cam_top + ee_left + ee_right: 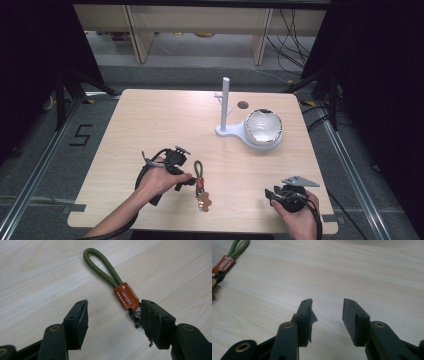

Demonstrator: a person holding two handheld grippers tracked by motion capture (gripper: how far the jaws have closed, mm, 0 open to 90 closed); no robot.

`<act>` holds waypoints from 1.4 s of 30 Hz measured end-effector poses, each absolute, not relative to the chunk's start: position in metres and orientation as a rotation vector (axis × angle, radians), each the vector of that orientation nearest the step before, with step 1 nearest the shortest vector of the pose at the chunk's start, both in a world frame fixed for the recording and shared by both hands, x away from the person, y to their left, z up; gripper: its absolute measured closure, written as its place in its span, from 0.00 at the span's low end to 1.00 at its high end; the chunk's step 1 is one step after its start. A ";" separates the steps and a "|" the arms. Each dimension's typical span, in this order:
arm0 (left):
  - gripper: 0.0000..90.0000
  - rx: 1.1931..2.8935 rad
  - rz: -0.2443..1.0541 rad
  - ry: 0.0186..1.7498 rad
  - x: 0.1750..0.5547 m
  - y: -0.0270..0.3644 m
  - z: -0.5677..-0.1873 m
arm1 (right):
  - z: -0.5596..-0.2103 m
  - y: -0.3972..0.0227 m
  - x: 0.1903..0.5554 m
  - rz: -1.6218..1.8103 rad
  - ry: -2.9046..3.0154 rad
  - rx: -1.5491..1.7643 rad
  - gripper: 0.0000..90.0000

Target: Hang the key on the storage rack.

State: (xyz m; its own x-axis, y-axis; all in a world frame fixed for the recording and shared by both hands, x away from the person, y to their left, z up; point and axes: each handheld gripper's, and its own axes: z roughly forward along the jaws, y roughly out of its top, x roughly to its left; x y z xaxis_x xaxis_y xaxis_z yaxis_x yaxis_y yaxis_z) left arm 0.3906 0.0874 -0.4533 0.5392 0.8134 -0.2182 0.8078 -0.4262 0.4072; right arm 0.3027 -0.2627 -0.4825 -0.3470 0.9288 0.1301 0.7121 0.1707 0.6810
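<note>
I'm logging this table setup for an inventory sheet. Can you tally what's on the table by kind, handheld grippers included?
Keychains: 1, the keychain with a green cord loop and an orange tab
White stands: 1, the stand with an upright post
Bowls: 1, the bowl on the stand's base
Grippers: 2, left gripper and right gripper, both open
Total: 5

Keychain point(201, 186): olive-green cord loop, orange leather tab with white stitching, small tan charm; lies flat near table's front edge.
</note>
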 end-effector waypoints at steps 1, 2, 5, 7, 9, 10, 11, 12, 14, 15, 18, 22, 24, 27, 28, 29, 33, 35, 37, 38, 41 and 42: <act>0.43 2.314 0.012 1.328 0.392 0.084 -0.454 | -0.481 -0.263 0.302 0.965 2.139 1.580 0.67; 0.43 2.321 -0.001 1.327 0.393 0.081 -0.454 | -0.480 -0.263 0.302 0.952 2.131 1.587 0.67; 0.43 2.311 -0.014 1.370 0.395 0.072 -0.457 | -0.481 -0.265 0.301 0.955 2.137 1.575 0.67; 0.43 2.323 -0.004 1.377 0.399 0.067 -0.459 | -0.481 -0.264 0.301 0.962 2.143 1.591 0.67; 0.42 2.330 -0.003 1.394 0.401 0.064 -0.461 | -0.481 -0.264 0.300 0.952 2.139 1.593 0.67; 0.42 2.358 0.002 1.392 0.404 0.061 -0.463 | -0.481 -0.264 0.301 0.961 2.147 1.562 0.67; 0.42 2.346 0.002 1.409 0.405 0.058 -0.464 | -0.481 -0.264 0.301 0.963 2.147 1.564 0.67; 0.42 2.362 0.006 1.408 0.406 0.057 -0.465 | -0.480 -0.263 0.301 0.963 2.150 1.581 0.67; 0.42 2.378 -0.002 1.408 0.406 0.054 -0.466 | -0.480 -0.263 0.301 0.958 2.157 1.560 0.67; 0.43 2.376 0.009 1.415 0.406 0.052 -0.467 | -0.481 -0.263 0.301 0.965 2.159 1.559 0.67; 0.43 2.408 0.004 1.410 0.405 0.050 -0.467 | -0.481 -0.262 0.301 0.966 2.154 1.572 0.67; 0.44 2.417 0.015 1.418 0.404 0.043 -0.470 | -0.482 -0.260 0.301 0.965 2.166 1.559 0.66; 0.45 2.459 0.016 1.405 0.405 0.040 -0.472 | -0.482 -0.259 0.301 0.972 2.170 1.561 0.66; 0.47 2.492 0.017 1.398 0.407 0.036 -0.475 | -0.482 -0.260 0.302 0.990 2.179 1.554 0.66; 0.48 2.496 0.031 1.394 0.407 0.035 -0.476 | -0.483 -0.261 0.303 1.008 2.173 1.560 0.66; 0.48 2.496 0.031 1.394 0.407 0.035 -0.476 | -0.483 -0.261 0.303 1.008 2.173 1.560 0.66; 0.51 2.517 0.025 1.396 0.408 0.031 -0.476 | -0.484 -0.262 0.302 0.989 2.187 1.567 0.66; 0.53 2.546 0.038 1.368 0.409 0.032 -0.476 | -0.483 -0.260 0.300 0.998 2.177 1.612 0.65; 0.54 2.540 0.033 1.367 0.409 0.032 -0.477 | -0.483 -0.263 0.301 1.001 2.178 1.560 0.65; 0.55 2.540 0.033 1.367 0.409 0.032 -0.477 | -0.483 -0.263 0.301 1.001 2.178 1.560 0.65; 0.58 2.526 0.051 1.365 0.408 0.031 -0.481 | -0.481 -0.263 0.300 1.021 2.181 1.606 0.65; 0.60 2.569 0.041 1.333 0.410 0.032 -0.479 | -0.482 -0.264 0.301 1.046 2.185 1.598 0.65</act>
State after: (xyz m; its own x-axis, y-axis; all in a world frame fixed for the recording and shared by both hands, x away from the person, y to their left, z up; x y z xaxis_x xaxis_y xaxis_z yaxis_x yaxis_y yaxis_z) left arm 0.4095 0.0323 -0.4793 0.5820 0.8084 -0.0881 0.8015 -0.5520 0.2299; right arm 0.3009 -0.2637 -0.4820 -0.3736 0.9029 0.2126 0.7318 0.1461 0.6657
